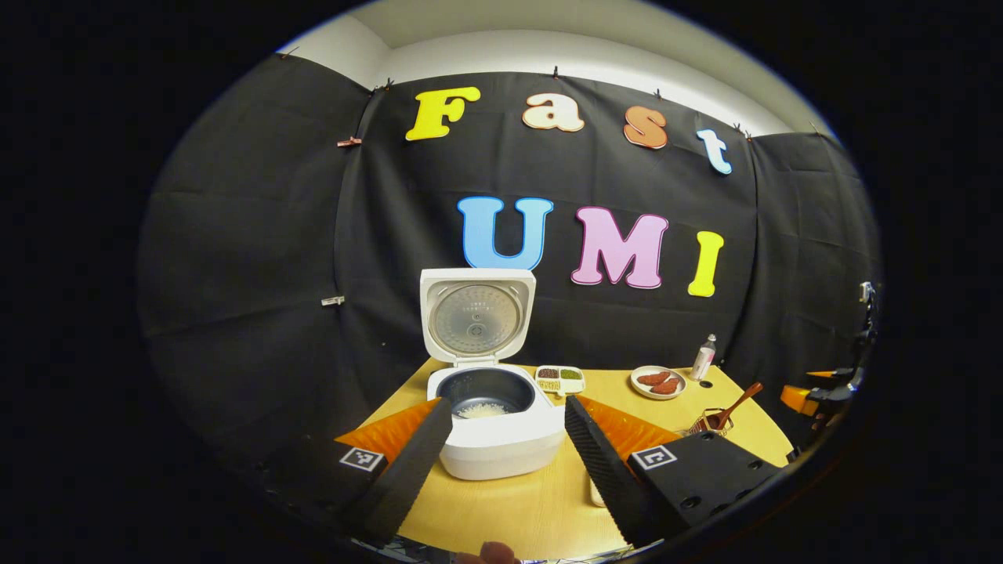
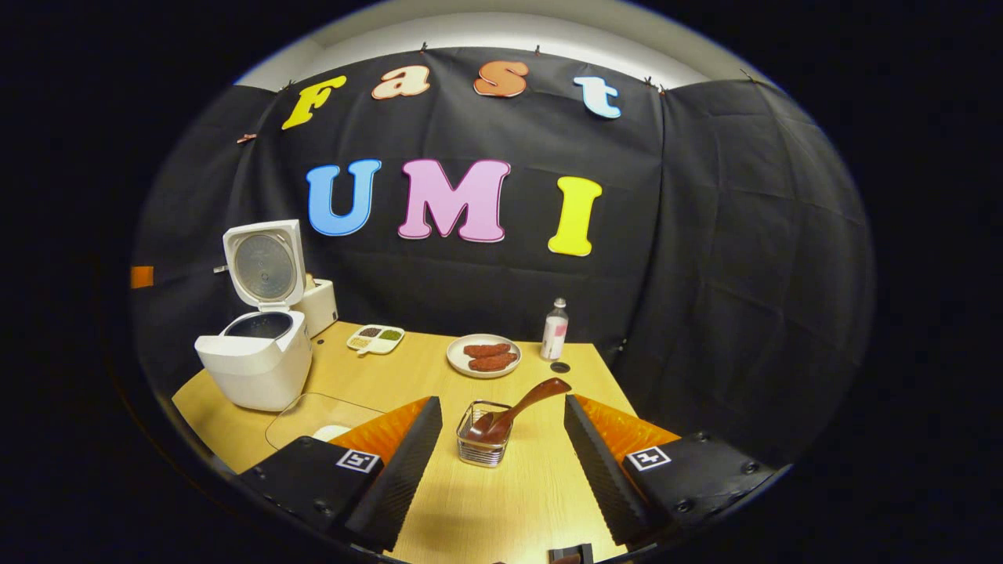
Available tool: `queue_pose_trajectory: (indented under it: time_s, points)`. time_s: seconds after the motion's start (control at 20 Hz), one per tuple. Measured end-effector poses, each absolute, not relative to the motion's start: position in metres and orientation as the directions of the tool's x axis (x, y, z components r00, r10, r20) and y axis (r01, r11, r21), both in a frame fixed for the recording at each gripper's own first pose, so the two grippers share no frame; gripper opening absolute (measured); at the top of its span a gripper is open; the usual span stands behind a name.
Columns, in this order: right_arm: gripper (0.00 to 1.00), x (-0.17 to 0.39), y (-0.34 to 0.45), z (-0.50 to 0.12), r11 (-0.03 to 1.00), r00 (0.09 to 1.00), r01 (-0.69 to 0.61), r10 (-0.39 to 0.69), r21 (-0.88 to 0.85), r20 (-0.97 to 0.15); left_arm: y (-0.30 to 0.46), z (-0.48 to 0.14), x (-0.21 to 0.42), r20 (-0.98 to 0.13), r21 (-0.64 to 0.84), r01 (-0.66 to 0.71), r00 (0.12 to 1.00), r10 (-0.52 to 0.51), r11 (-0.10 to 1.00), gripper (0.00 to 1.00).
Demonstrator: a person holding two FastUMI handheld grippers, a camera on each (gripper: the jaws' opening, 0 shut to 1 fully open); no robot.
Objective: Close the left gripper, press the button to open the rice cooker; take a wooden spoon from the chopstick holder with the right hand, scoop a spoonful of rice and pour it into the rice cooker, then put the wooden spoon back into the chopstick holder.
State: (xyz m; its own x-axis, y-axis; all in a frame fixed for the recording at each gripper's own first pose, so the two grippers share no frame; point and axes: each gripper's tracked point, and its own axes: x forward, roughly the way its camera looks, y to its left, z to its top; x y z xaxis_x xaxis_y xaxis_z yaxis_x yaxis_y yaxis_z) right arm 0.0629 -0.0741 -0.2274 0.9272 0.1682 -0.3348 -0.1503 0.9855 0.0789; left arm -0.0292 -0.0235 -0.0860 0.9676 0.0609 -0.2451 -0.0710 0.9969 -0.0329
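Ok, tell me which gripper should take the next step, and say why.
Right. The white rice cooker is open with rice inside, and the brown wooden spoon stands in the wire chopstick holder directly between the right gripper fingers, which are open. If another scoop is needed, it can grasp straight away.

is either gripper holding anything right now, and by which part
Nothing is held. Left gripper and right gripper are open; the brown wooden spoon sits in the wire chopstick holder.

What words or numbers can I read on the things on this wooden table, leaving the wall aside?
Nothing here reads clearly.
On the white rice cooker's open lid: tiny marks on the round metal plate, too small to read.
On the small clear bottle with a pink label: print too blurred to read.
On the square black-and-white tag: a pattern, no words.
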Motion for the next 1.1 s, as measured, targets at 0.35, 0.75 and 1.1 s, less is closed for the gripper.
queue_pose_trajectory:
  time_s: [0.35,0.75,1.1]
  points:
    - [0.9,0.128,-0.079,-0.313,0.948,0.853,-0.092,0.233,0.305,-0.467,-0.036,-0.103,-0.03,-0.303,-0.02,-0.119,0.947,0.107,0.993,0.99]
    - [0.57,0.188,-0.07,-0.389,0.911,0.795,0.033,0.225,0.411,-0.563,-0.038,-0.131,-0.023,-0.36,-0.004,-0.195,0.915,0.181,0.981,0.99]
    - [0.26,0.211,-0.059,-0.403,0.898,0.79,-0.05,0.304,0.438,-0.533,-0.028,-0.147,-0.023,-0.392,0.003,-0.255,0.889,0.236,0.967,0.99]
